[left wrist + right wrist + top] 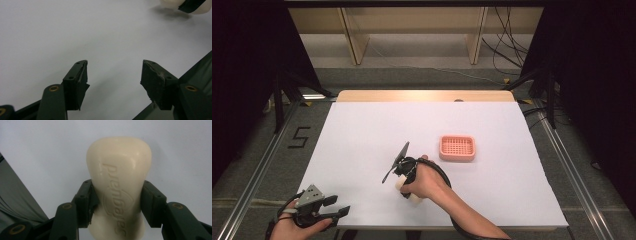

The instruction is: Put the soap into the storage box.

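A cream soap bar [119, 167] with raised lettering is clamped between the jaws of my right gripper [117, 197], just above the white table top. In the high view that right gripper [408, 192] sits near the table's middle front, wrapped by a hand, with the soap bar [414, 198] peeking out below the hand. A pink slatted soap dish [457, 148] lies empty to the right and farther back, apart from the gripper. My left gripper [339, 204] rests at the front left corner, open, nothing between its jaws [113, 75]. The soap bar [170, 3] edges into the left gripper view's top right.
The white table sheet [362, 130] ends at a wooden strip [422, 95] along the far edge. Dark curtains flank both sides, and cables [507, 45] trail on the floor behind. A metal rail [257, 175] runs along the left of the table.
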The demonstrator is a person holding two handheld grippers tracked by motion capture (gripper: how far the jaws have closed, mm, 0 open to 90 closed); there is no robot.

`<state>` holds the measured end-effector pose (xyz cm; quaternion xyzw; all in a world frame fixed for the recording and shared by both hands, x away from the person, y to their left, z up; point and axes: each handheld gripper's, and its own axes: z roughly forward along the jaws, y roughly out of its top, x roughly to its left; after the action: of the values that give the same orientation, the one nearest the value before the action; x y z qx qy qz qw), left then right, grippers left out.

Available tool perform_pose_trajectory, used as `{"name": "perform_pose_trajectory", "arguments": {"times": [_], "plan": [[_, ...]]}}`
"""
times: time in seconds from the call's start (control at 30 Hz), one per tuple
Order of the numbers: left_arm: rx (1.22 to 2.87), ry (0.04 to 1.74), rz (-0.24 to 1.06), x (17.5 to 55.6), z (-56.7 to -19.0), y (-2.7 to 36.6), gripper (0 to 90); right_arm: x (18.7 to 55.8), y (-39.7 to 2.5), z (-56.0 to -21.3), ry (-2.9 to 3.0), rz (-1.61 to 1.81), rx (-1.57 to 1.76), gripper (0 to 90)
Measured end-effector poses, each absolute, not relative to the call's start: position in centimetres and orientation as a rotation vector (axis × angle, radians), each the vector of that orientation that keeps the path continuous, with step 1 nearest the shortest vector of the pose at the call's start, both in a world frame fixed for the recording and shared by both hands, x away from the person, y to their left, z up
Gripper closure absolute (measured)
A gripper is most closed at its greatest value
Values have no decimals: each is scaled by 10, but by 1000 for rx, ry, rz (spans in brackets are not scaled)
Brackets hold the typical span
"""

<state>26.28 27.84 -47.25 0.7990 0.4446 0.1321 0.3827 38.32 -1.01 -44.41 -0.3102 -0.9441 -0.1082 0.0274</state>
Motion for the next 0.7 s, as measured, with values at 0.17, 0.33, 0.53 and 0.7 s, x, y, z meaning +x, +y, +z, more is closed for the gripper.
{"name": "perform_pose_trajectory", "arguments": {"times": [0.17,0.33,0.53,0.7], "plan": [[2049,1142,339,263,-472,279,377,378,-24,-433,-2986,-377,-827,505],[2049,1148,339,263,-473,279,377,375,-36,-426,-3060,-382,-759,505],[2049,1136,338,263,-472,279,376,376,-50,-422,-3112,-339,-706,505],[2032,1142,335,263,-473,279,376,375,-59,-418,-3155,-315,-521,505]]}}
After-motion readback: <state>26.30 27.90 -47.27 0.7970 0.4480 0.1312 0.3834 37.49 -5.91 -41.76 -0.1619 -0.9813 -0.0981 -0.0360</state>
